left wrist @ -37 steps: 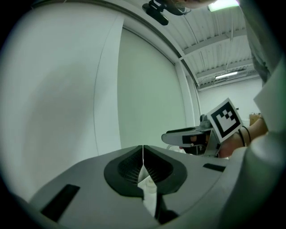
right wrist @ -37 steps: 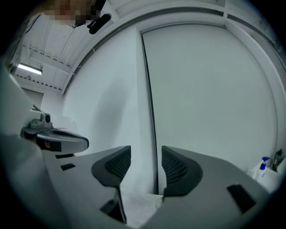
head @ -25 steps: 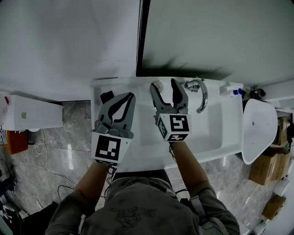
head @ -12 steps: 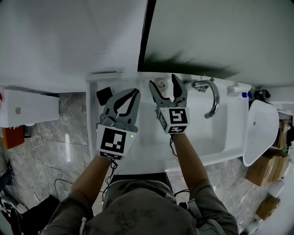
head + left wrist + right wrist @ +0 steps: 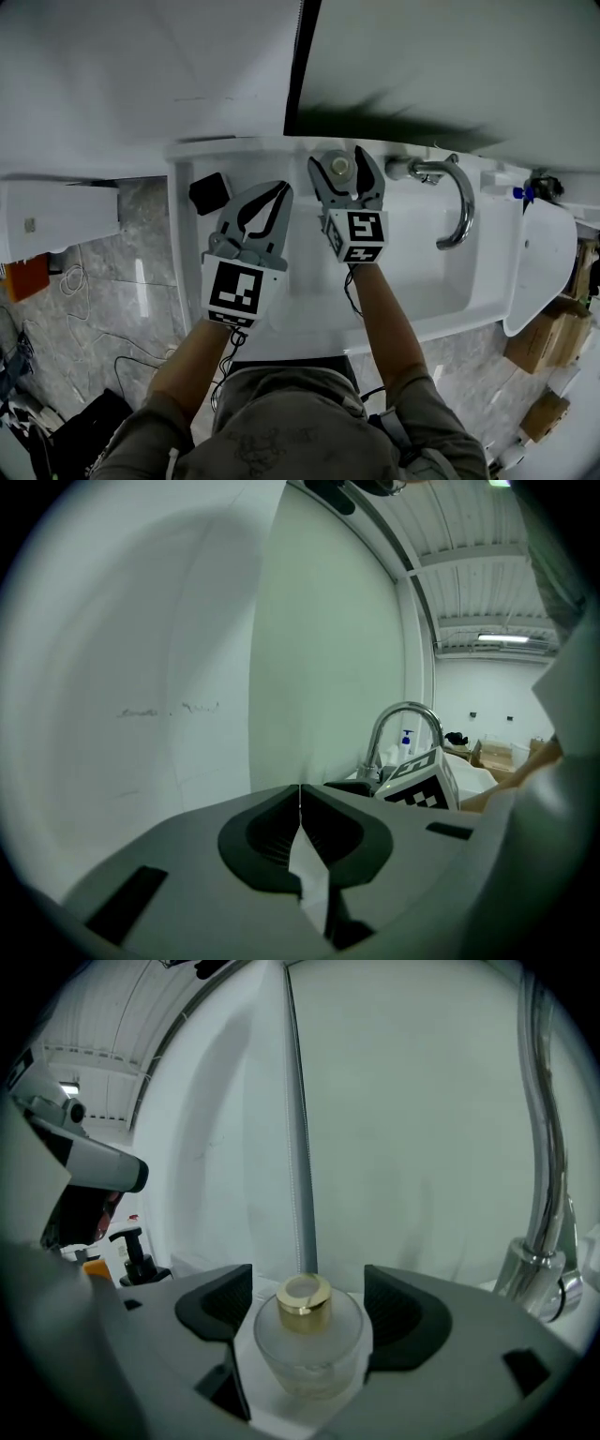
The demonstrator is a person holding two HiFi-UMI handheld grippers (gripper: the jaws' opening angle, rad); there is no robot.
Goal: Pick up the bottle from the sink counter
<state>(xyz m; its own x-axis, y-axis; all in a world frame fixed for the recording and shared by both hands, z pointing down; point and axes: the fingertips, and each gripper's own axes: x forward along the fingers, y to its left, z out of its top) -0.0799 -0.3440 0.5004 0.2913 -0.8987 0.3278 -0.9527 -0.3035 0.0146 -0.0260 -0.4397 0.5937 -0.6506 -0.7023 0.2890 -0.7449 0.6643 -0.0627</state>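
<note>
Between the pads point(image 5: 403, 1312) of the right gripper point(image 5: 309, 1307) stands the bottle point(image 5: 306, 1346), a squat frosted glass one with a gold collar. It is upright on the back ledge of the white surface point(image 5: 253, 157), close to the wall point(image 5: 141, 75). The jaws are opening and stand wide on either side of the round body, with a gap at each pad, so nothing is clamped yet. That spread looks meant to clear the widest part of the glass before closing on it. The gripper is held low and level, which should put the pads on the body rather than the narrow neck. The left gripper point(image 5: 279, 188) hangs just beside it over the surface, its jaws together on nothing, apparently kept out of the way since one gripper suffices. Further out, the chrome faucet point(image 5: 457, 202) curves over the basin point(image 5: 412, 277) to the right. A black pump dispenser point(image 5: 139, 1258) stands at the far left of the ledge.
</note>
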